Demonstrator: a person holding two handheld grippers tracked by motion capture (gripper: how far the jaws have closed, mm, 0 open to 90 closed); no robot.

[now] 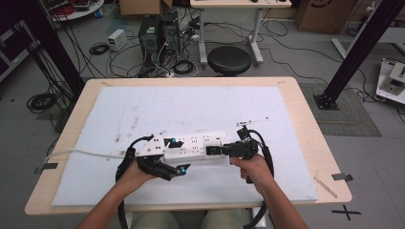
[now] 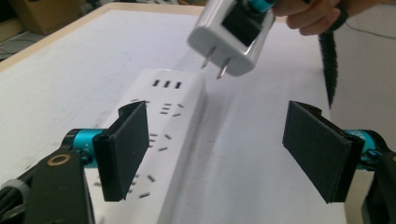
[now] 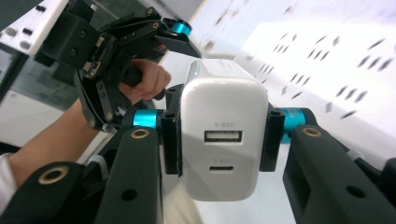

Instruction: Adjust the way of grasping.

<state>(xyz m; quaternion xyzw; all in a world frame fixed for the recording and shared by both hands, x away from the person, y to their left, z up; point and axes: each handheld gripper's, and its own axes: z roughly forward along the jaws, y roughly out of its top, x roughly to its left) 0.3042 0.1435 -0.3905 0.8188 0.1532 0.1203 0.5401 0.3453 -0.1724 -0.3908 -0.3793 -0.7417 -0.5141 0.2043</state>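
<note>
Two black jaws of the right gripper (image 3: pixel 219 135) pinch one white charger (image 3: pixel 223 135) by its sides, its two ports facing the camera and its two prongs pointing down above the end of one white power strip (image 2: pixel 161 140). That strip lies on the white mat (image 1: pixel 143 109) covering the table (image 1: pixel 305 109). Beside the strip, the left gripper (image 2: pixel 224 154) has its jaws spread wide with nothing between them.
</note>
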